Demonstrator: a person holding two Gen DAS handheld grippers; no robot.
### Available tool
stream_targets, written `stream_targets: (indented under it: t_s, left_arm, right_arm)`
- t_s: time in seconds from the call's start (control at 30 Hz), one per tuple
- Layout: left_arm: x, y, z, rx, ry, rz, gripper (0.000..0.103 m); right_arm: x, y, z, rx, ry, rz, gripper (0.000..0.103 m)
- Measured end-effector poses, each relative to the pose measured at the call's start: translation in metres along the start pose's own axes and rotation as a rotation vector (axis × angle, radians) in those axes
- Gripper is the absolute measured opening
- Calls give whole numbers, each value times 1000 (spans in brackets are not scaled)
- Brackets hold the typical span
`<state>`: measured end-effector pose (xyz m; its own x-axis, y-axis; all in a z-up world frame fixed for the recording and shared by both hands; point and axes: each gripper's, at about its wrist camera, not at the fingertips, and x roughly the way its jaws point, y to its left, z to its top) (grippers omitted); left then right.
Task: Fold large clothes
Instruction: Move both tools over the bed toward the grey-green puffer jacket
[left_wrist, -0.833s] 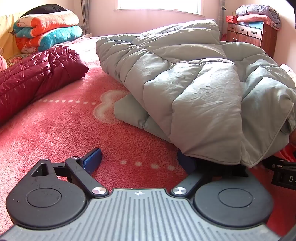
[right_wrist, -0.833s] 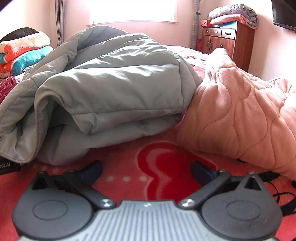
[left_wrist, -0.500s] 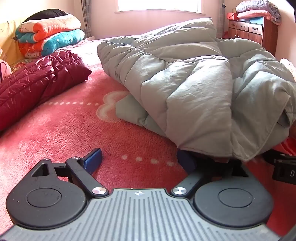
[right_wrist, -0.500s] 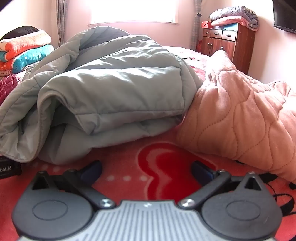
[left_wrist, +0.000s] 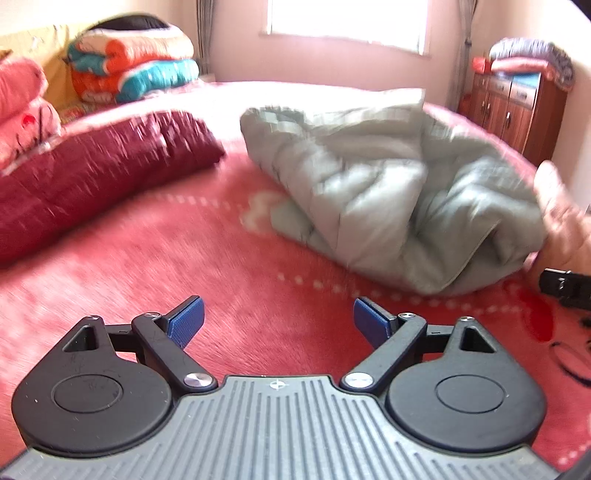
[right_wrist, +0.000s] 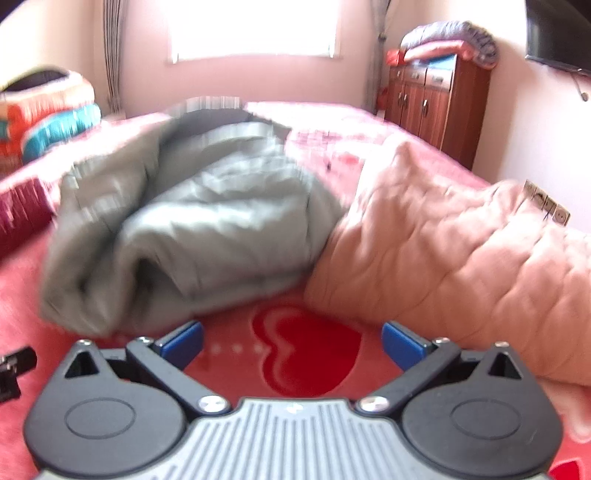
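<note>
- The grey puffy coat (left_wrist: 391, 195) lies in a soft bundle on the red bed cover (left_wrist: 147, 266). It looks folded over on itself, with layers stacked up, so the folding seems mostly done.
- The left gripper (left_wrist: 277, 321) has its two blue fingers wide apart. It holds nothing. It sits low over the bed cover, a little way back from the coat, so the coat can rest by itself.
- The right gripper (right_wrist: 291, 343) also has its fingers wide apart and holds nothing. It is just in front of the coat's near edge, above a red heart (right_wrist: 306, 350) on the cover.
- A pink quilted coat (right_wrist: 443, 258) lies right beside the grey one, touching it on the right side. It is probably waiting for its turn.
- A dark red puffy coat (left_wrist: 96, 177) lies off to the left, apart from the grey one.
- Both pictures are blurry, so small folds are hard to see.
- Rolled blankets (left_wrist: 133, 70) sit far back, out of the way.
</note>
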<state>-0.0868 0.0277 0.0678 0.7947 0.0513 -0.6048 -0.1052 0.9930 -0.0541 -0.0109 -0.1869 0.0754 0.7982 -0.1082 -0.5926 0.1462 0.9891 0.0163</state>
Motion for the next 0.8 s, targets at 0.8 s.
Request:
stream_targets:
  t_s: [0.8]
  left_arm:
    - [-234, 129, 38, 100, -356, -21, 103]
  right_arm:
    - [-221, -12, 61, 56, -372, -58, 102]
